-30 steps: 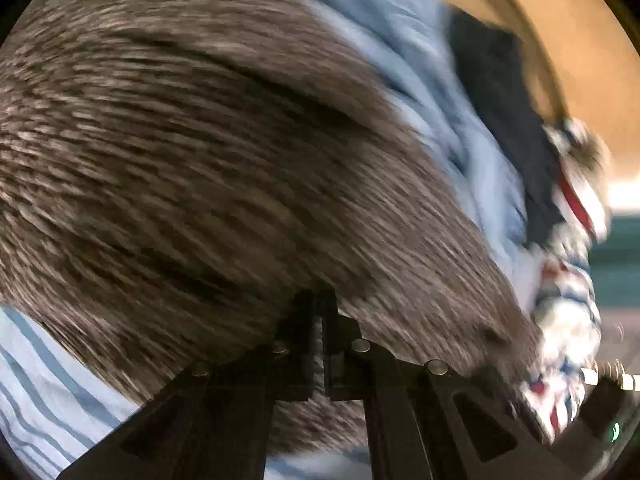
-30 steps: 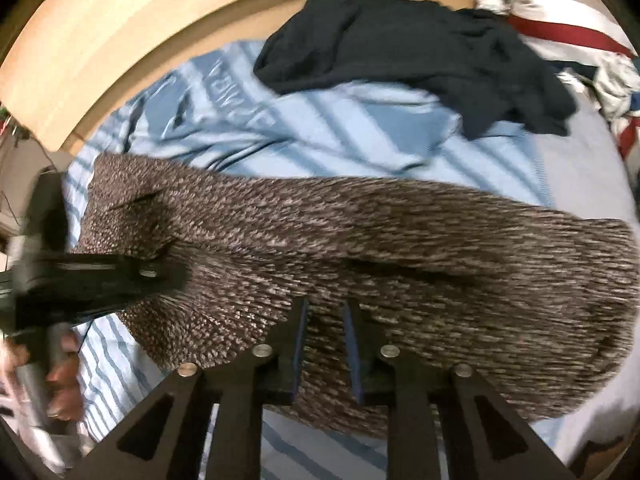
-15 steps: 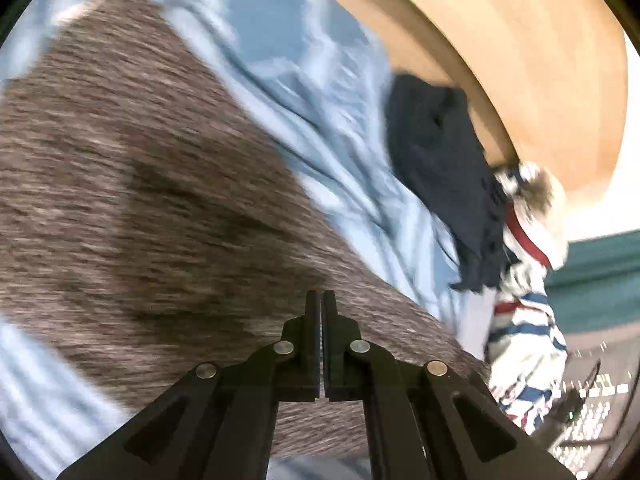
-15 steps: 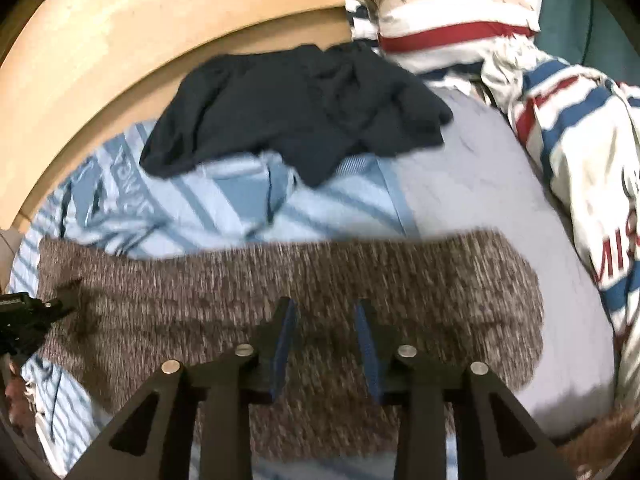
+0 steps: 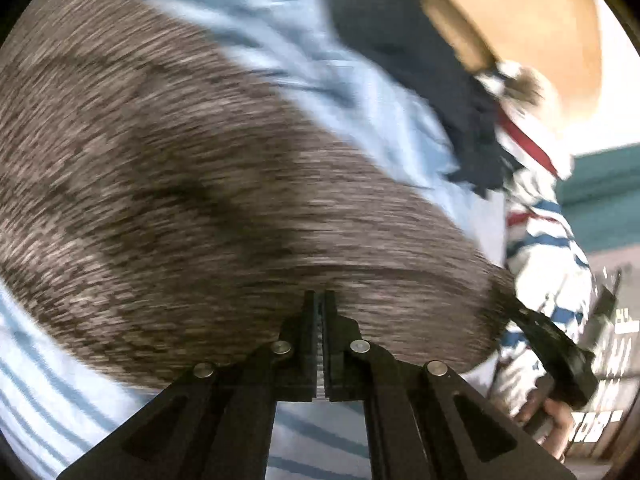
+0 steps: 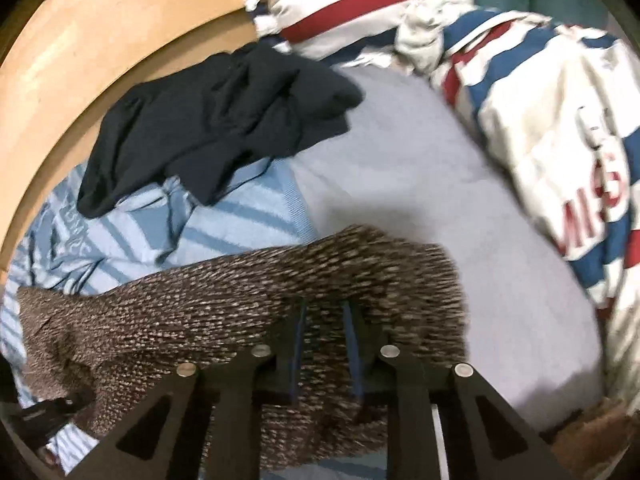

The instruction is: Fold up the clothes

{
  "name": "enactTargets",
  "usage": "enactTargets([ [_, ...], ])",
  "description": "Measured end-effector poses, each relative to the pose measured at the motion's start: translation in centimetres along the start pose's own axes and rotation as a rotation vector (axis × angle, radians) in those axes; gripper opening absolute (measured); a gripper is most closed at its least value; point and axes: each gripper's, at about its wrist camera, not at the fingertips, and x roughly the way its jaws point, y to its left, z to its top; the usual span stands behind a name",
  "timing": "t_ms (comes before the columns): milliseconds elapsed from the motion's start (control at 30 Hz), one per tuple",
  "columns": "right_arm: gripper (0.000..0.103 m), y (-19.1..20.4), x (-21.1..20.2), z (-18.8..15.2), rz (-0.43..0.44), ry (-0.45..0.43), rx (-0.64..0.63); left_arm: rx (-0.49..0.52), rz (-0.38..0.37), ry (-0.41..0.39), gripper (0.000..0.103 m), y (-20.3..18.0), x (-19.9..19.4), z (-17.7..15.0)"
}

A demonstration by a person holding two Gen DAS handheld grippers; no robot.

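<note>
The left hand-held gripper (image 5: 319, 312) has its jaws pressed together; the right hand-held gripper (image 6: 325, 320) holds its jaws parted (blue pads showing).

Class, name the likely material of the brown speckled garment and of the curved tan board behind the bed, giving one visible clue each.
Brown speckled garment: probably a chunky marled knit, wool or acrylic; rows of flecked stitches show. Tan board: apparently wood or laminate, smooth and slightly glossy.
</note>
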Motion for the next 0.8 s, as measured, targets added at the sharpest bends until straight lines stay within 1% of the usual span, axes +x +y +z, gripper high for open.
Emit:
enactTargets([
  [33, 0.02, -0.3, 0.6, 0.1, -0.027, 0.014, -0.004, 0.039, 0.001, 0.01, 0.003, -0.9, 0.8, -0.3],
  [67, 0.018, -0.5, 1.1, 0.2, -0.053, 0.027, -0.009, 0.072, 0.021, 0.028, 0.003, -1.5, 1.6, -1.0],
  [100, 0.017, -1.1, 2.4, 0.7, -0.055, 0.051, -0.012, 0.104, 0.041, 0.046, 0.003, -2.1, 2.5, -1.6],
  [167, 0.015, -1.0, 4.0, 1.5, -0.05, 0.061, -0.028, 0.17, 0.081, 0.082, 0.003, -3.2, 4.3, -2.8],
  [200, 0.014, -0.9, 4.6, 1.8, -0.048, 0.061, -0.036, 0.174, 0.088, 0.096, 0.003, -3.1, 5.0, -3.5],
  [233, 0.013, -0.6, 5.3, 2.2, -0.047, 0.065, -0.057, 0.15, 0.083, 0.105, 0.003, -2.5, 5.6, -4.2],
  [267, 0.012, -0.2, 6.0, 2.6, -0.046, 0.07, -0.084, 0.12, 0.071, 0.098, 0.003, -2.0, 5.7, -4.7],
  [333, 0.012, 0.6, 7.1, 3.3, -0.048, 0.083, -0.127, 0.08, 0.071, 0.098, 0.003, -1.8, 5.1, -5.0],
  [400, 0.012, 0.8, 7.0, 3.6, -0.051, 0.101, -0.133, 0.086, 0.079, 0.109, 0.003, -2.8, 4.5, -4.7],
  [433, 0.012, 0.7, 6.3, 3.7, -0.042, 0.104, -0.116, 0.093, 0.053, 0.108, 0.003, -3.5, 4.2, -4.4],
  [467, 0.015, 0.6, 5.0, 3.6, -0.028, 0.089, -0.111, 0.098, -0.002, 0.102, 0.003, -4.2, 3.9, -4.2],
  [533, 0.018, 0.5, 2.4, 3.1, -0.002, 0.052, -0.125, 0.131, -0.085, 0.086, 0.003, -6.2, 3.8, -3.7],
  [633, 0.018, 0.4, -0.6, 2.2, 0.026, 0.021, -0.166, 0.174, -0.18, 0.072, 0.003, -9.2, 5.8, -3.4],
  [700, 0.018, 0.1, 0.4, 2.6, 0.034, 0.045, -0.164, 0.186, -0.213, 0.093, 0.003, -10.7, 8.5, -3.8],
  [800, 0.018, -0.4, 2.7, 3.5, 0.043, 0.093, -0.154, 0.162, -0.219, 0.151, 0.002, -10.9, 12.1, -6.0],
])
